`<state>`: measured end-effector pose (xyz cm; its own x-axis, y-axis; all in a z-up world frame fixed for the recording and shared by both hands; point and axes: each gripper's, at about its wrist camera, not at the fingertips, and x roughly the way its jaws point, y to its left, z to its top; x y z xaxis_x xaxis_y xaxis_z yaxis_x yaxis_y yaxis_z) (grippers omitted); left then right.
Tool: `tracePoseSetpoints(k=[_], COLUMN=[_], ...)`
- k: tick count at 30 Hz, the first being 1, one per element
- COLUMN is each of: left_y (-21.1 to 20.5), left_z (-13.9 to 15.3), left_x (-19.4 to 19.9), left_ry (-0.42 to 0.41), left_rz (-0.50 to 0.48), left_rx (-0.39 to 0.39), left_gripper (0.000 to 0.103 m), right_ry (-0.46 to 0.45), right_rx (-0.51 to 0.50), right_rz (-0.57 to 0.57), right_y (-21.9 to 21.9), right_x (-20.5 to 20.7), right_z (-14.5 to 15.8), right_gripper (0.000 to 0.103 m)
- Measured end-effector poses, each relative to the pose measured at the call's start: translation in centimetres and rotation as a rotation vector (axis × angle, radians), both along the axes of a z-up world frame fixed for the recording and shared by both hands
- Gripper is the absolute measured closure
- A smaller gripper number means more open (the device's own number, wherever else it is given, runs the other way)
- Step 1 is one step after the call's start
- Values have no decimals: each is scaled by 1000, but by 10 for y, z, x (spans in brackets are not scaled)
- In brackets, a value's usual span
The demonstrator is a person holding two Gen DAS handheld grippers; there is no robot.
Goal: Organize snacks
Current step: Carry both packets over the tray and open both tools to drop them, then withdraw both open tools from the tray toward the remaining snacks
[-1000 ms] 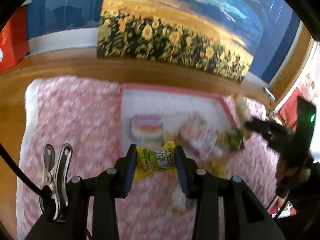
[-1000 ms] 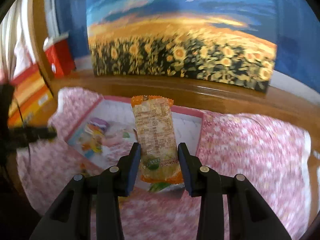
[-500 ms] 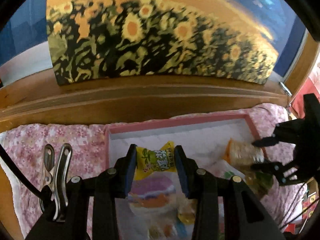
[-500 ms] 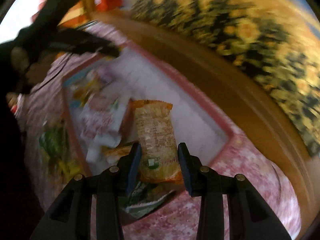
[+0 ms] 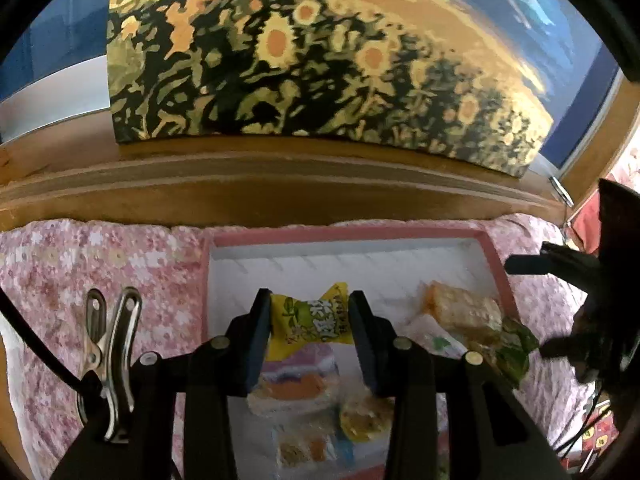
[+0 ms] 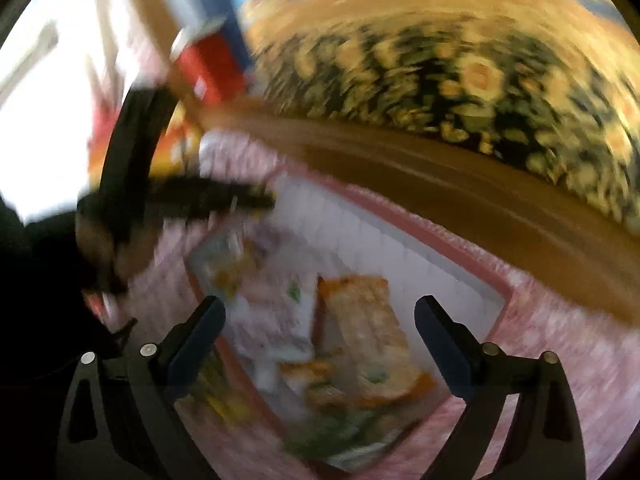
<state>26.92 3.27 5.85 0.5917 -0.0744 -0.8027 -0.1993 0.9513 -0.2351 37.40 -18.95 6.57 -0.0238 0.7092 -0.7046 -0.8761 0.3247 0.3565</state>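
My left gripper (image 5: 308, 320) is shut on a yellow-green candy packet (image 5: 310, 326) and holds it over the pink-rimmed white tray (image 5: 348, 236). In the right wrist view, which is blurred, my right gripper (image 6: 320, 312) is opening wide. The orange cracker packet (image 6: 368, 332) lies loose in the tray below and between the fingers, touched by neither pad. From the left wrist view the same orange packet (image 5: 464, 312) rests at the tray's right side, with the right gripper (image 5: 540, 308) spread beside it. The left gripper (image 6: 224, 200) appears as a dark blur at the tray's far left.
Several other snacks lie in the tray: a purple and orange wrapped cake (image 5: 296, 384), a round yellow one (image 5: 364, 418), a green packet (image 5: 516, 348). The tray sits on a pink floral cloth (image 5: 100, 272). Behind it are a wooden ledge (image 5: 280, 196), a sunflower painting (image 5: 320, 60) and a red box (image 6: 208, 68).
The right gripper swung down to the tray, opened and let go of the orange packet, which now lies in the tray. The left gripper came forward over the tray, then held still.
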Motion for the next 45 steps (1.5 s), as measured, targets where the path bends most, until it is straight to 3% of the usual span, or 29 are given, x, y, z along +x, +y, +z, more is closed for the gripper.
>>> tracePoseSetpoints(k=[3,4,6,8,12,22,31,45], left_y=[-6,-9,-9,-11,-15,-23,-33,-48], left_z=[5,6,11,18,31,62,48,52], left_x=[-9,-13,-23,-30,-42,-93,-143,-169], left_ry=[5,8,1,-11,-49,-128,-85,-96], left_rz=[-4,-4,-2,1,17,30,36,27], left_rx=[11,22,35,36,50,61,38,47], left_gripper=[62,61,60,58,42,39,38,38], right_ry=[75,73,60,20,-47,-69,-54,-85], right_rx=[71,85,96,91,86,117,126,86], right_rz=[-128,-177,-231,-265,-282,-347,-362,-391], right_y=[-7,-11,-16,-20,-26,-60,-67,-74], right_x=[-5,-11,-21,-39,-67,-117,-157,-189], right_z=[5,7,14,23,41,61,59,59], right_gripper=[9,12,28,31,32,32,32,33])
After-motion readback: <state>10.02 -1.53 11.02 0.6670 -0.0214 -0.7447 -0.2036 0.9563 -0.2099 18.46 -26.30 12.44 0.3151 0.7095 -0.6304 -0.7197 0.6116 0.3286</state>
